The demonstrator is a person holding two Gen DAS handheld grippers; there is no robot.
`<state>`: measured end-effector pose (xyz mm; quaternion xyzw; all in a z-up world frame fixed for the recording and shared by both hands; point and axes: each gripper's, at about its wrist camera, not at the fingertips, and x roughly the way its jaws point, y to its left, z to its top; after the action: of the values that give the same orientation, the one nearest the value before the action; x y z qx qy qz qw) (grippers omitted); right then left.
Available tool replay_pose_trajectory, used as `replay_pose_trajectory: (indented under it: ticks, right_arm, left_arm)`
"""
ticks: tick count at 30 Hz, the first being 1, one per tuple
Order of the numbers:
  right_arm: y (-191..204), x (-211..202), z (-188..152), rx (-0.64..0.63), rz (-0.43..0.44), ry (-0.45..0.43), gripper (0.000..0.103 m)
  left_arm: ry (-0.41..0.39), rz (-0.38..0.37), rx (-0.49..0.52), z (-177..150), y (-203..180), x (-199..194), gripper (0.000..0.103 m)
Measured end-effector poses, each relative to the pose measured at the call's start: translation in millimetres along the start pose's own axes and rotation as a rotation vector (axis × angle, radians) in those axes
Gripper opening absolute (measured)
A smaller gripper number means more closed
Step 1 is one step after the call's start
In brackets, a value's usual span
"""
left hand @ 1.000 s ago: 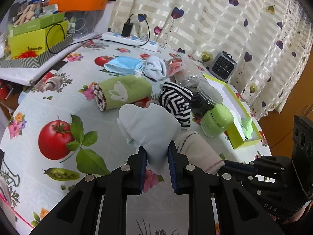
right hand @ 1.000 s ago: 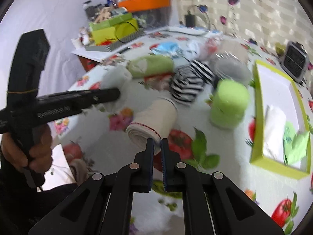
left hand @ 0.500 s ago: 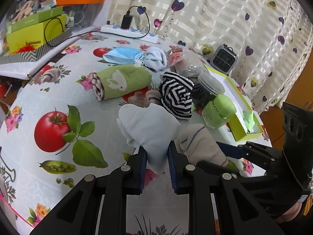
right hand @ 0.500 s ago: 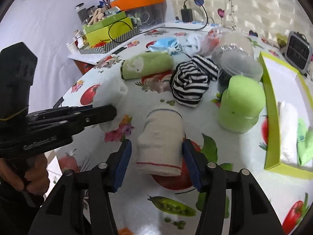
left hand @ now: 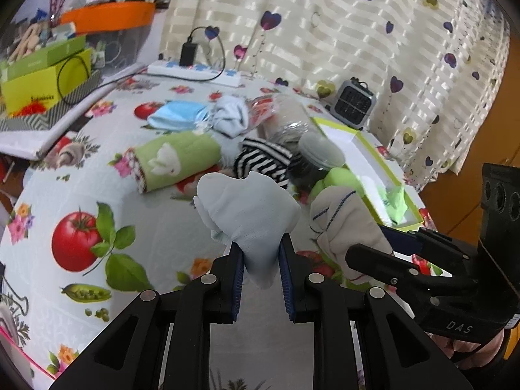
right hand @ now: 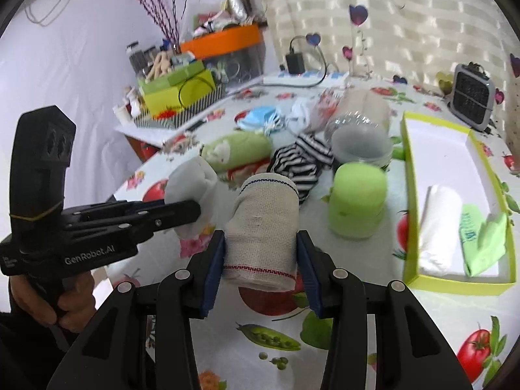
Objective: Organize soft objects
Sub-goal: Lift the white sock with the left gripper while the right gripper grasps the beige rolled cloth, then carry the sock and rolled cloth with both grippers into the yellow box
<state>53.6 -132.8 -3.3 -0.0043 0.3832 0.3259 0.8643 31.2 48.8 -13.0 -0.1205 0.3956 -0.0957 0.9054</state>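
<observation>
My left gripper (left hand: 260, 266) is shut on a pale blue sock bundle (left hand: 248, 208) and holds it above the table; the bundle also shows in the right wrist view (right hand: 191, 185). My right gripper (right hand: 261, 260) is shut on a beige rolled sock (right hand: 265, 224) with a red stitched hem, lifted off the cloth; it also shows in the left wrist view (left hand: 341, 224). A green rabbit towel roll (left hand: 175, 159), a striped sock ball (left hand: 263, 161) and a light green roll (right hand: 356, 201) lie behind. A yellow-green box (right hand: 409, 195) at the right holds a white roll (right hand: 438, 224) and a green cloth (right hand: 481, 234).
A clear jar (right hand: 360, 130) lies on its side behind the light green roll. A blue face mask (left hand: 177, 117) and a white sock (left hand: 230, 117) lie further back. A small grey heater (left hand: 354, 102), a power strip (left hand: 195, 71) and stacked boxes (left hand: 45, 78) line the far edges.
My right gripper opened, closed around the beige rolled sock and lifted it. My left gripper kept hold of the pale blue bundle and rose slightly.
</observation>
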Motion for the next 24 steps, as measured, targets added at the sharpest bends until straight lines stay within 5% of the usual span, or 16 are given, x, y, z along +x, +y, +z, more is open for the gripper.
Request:
replay_pose_trajectory:
  ticks: [24]
  right_arm:
    - [-52, -64, 13, 0.080, -0.114, -0.153, 0.045]
  left_arm:
    - [-0.045, -0.091, 0.147, 45, -83, 8, 0.020]
